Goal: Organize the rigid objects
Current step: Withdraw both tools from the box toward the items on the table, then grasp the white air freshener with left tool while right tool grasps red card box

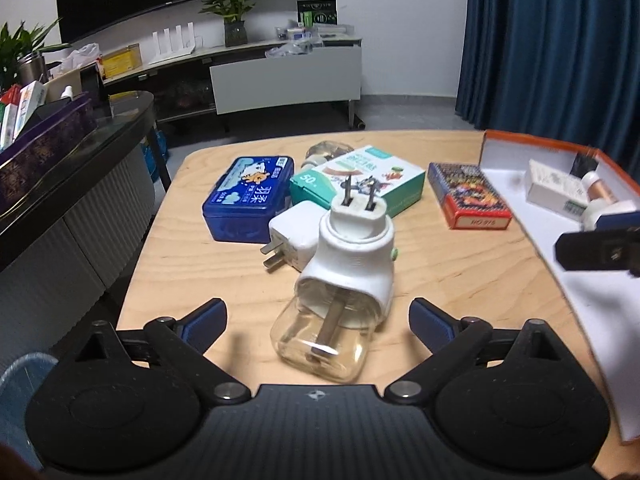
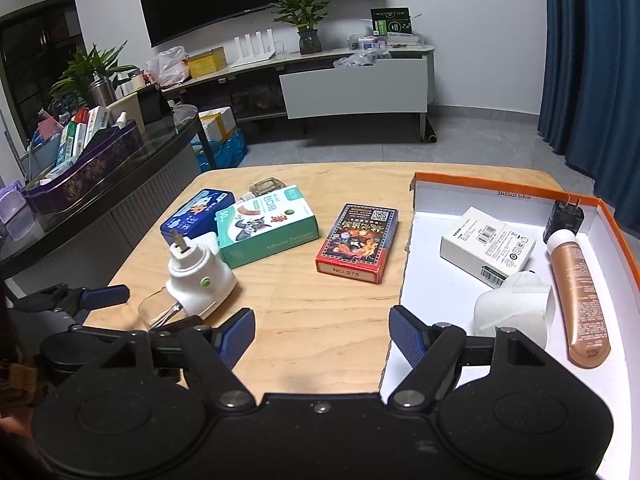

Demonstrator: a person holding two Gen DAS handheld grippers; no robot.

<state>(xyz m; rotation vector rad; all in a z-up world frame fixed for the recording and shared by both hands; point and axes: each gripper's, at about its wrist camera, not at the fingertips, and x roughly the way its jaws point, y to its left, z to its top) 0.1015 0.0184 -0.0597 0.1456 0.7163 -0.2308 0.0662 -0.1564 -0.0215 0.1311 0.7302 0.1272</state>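
The left gripper (image 1: 316, 322) stood wide open over the near part of the wooden table (image 1: 440, 264), its blue pads on either side of a plug-in vaporizer (image 1: 348, 256) without touching it. The vaporizer lay tilted, prongs pointing far, its clear bottle (image 1: 324, 344) nearest the gripper. Just beyond it lay a white charger (image 1: 290, 232), then a blue tin (image 1: 248, 196) at far left and a green box (image 1: 360, 184) to its right. A card deck (image 1: 468, 196) lay further right, near the tray.

The right gripper (image 2: 322, 334) was also open and held nothing, straddling the left wall of the orange-rimmed tray (image 2: 500, 194) at the table's right side. Inside the tray lay a white box (image 2: 488, 246), a black plug (image 2: 564, 216) in the far right corner, a copper tube (image 2: 580, 304) along the right wall, and a white holder (image 2: 516, 308) near the gripper.
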